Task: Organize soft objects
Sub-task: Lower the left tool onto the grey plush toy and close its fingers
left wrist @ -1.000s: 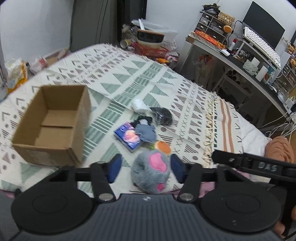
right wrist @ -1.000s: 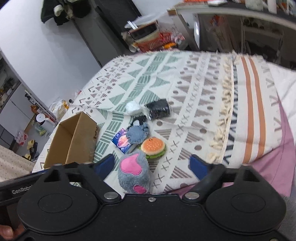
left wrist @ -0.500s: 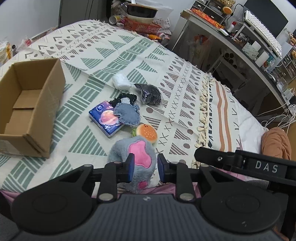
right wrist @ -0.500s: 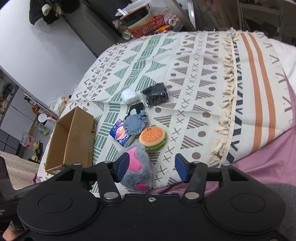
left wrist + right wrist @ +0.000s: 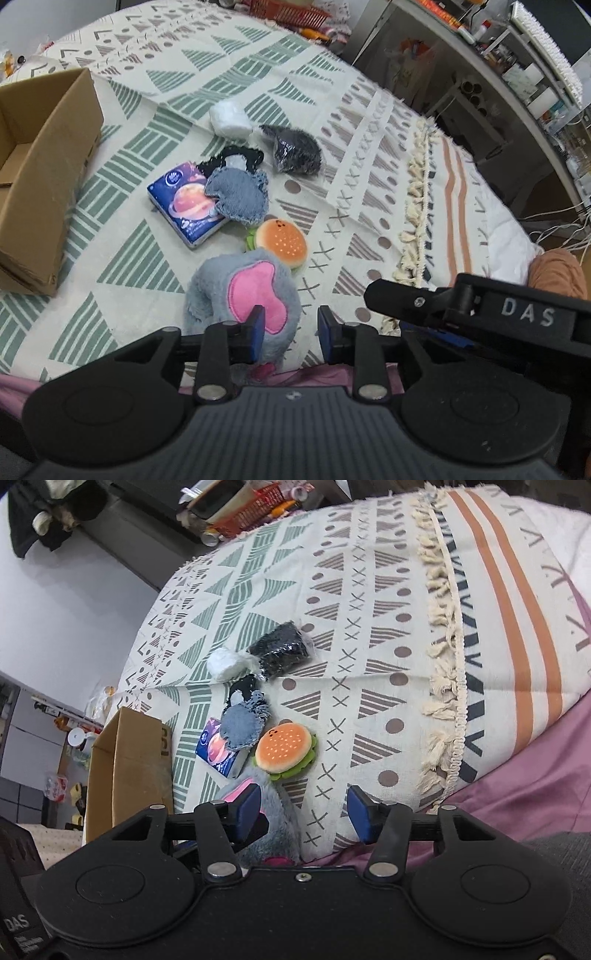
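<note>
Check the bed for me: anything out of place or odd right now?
One thing: the grey plush hangs over the bed's near edge, with the left claw straddling only its right side. The grey cloth overlaps the tissue pack. The cardboard box looks empty.

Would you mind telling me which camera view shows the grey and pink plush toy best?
The left wrist view: the grey and pink plush toy shows nearly whole, pink patch up. In the right wrist view a fingertip hides much of it.
</note>
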`<action>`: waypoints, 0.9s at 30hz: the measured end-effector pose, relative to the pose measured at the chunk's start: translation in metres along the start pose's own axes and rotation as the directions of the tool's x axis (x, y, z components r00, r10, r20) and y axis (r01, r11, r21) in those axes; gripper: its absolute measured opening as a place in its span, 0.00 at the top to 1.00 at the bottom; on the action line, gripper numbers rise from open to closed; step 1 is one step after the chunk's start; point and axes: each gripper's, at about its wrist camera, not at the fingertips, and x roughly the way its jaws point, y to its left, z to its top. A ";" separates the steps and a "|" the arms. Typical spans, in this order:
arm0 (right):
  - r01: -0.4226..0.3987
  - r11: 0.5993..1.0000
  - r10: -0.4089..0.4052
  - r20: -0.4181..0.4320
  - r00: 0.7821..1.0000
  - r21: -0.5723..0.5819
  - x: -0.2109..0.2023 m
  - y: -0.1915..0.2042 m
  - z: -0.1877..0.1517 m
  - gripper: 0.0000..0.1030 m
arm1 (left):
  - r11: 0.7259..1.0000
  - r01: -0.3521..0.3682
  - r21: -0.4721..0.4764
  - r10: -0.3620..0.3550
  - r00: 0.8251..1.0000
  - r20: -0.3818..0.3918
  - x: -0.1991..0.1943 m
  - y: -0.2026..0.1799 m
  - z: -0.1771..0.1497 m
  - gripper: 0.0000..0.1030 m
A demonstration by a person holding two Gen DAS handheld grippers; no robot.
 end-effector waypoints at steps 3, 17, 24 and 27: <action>0.000 1.000 0.000 -0.010 1.000 0.011 0.006 -0.002 0.003 0.49 | 1.000 -0.018 0.015 0.018 1.000 -0.001 0.005 0.001 0.001 0.72; -0.012 1.000 0.012 -0.081 0.997 0.006 0.031 0.006 0.004 0.49 | 0.989 -0.140 0.050 0.139 0.990 0.036 0.000 0.010 0.008 0.51; -0.062 0.998 0.062 -0.107 0.992 0.004 0.039 0.014 0.002 0.50 | 0.983 -0.184 -0.012 0.185 0.982 0.048 -0.003 0.036 0.012 0.47; -0.111 0.994 0.111 -0.112 0.987 0.008 0.043 0.020 0.000 0.50 | 0.983 -0.173 -0.066 0.176 0.983 0.049 -0.005 0.050 0.013 0.51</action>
